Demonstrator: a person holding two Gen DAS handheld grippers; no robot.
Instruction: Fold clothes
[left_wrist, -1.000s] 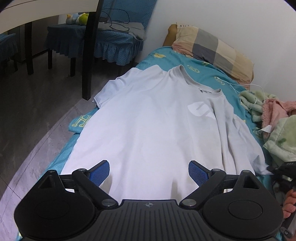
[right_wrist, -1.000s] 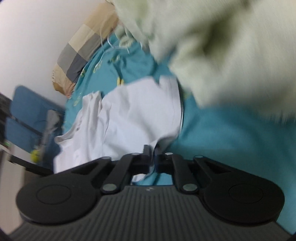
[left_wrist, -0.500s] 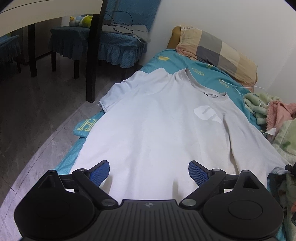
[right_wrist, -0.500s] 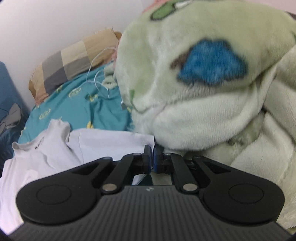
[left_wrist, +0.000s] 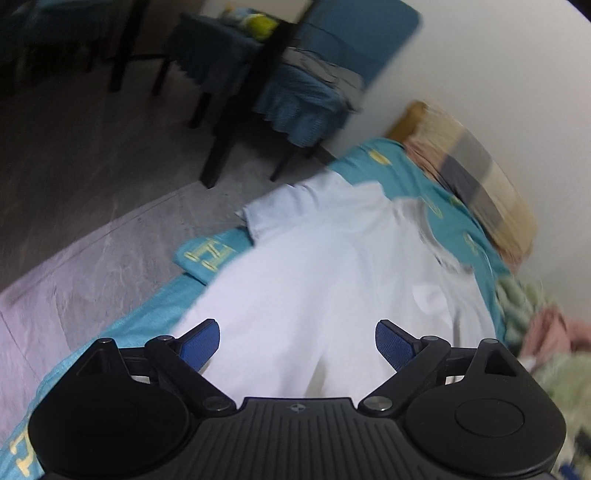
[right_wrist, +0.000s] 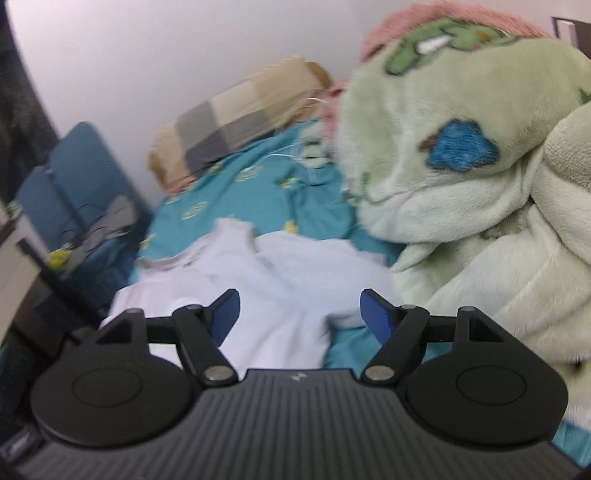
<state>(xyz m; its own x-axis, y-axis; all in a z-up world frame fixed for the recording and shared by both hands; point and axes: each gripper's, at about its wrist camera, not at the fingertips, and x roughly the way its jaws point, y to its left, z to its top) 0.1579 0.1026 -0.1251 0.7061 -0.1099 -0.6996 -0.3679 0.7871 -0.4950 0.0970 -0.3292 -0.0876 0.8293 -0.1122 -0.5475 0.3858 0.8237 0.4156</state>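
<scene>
On the bed (left_wrist: 207, 266), white T-shirt (left_wrist: 332, 280) spread flat; left claw (left_wrist: 297, 341) wide, empty; right claw (right_wrist: 300, 313) just opened, empty. Risk: nearby plush blanket (right_wrist: 461, 192) snagging the sleeve fold.

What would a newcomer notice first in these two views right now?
The white T-shirt spread flat on the teal bedsheet, filling the middle of both views. Next, the fluffy pale green blanket heaped along the shirt's right side, and the checked pillow by the wall. Both tools, left and right, hang open above the shirt.
</scene>
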